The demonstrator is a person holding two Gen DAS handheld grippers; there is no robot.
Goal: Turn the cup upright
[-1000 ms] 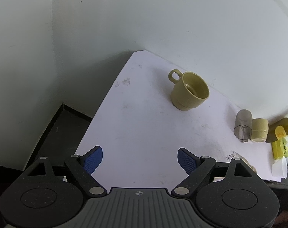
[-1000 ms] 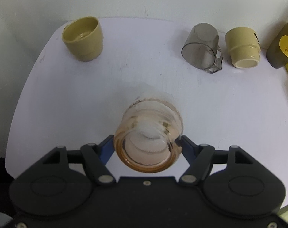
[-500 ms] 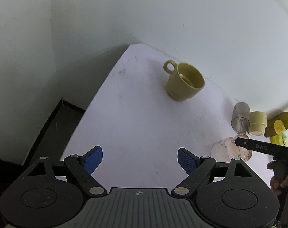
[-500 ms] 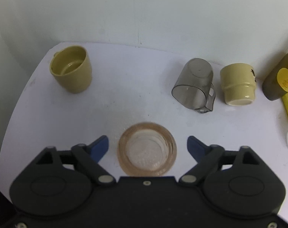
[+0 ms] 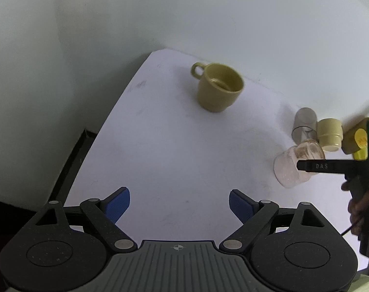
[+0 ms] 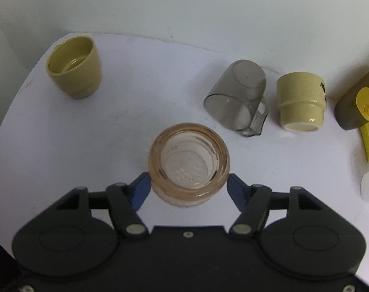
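Change: right gripper (image 6: 188,189) fingers, spread wide half a second ago, now sit against the pink glass cup (image 6: 188,168).
Left view: left gripper (image 5: 179,202) wide, holding nothing; olive mug (image 5: 218,86) upright far ahead; pink glass cup (image 5: 297,166) far right, slightly tilted.
Right view: cup mouth-up between blue pads (image 6: 141,191); smoky cup (image 6: 236,95) and cream cup (image 6: 301,101) upside down ahead-right on white table (image 6: 135,121).

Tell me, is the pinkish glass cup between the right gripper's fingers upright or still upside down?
Upright. The pinkish glass cup stands on the white table with its open mouth up, its base visible through it. The right gripper flanks it.
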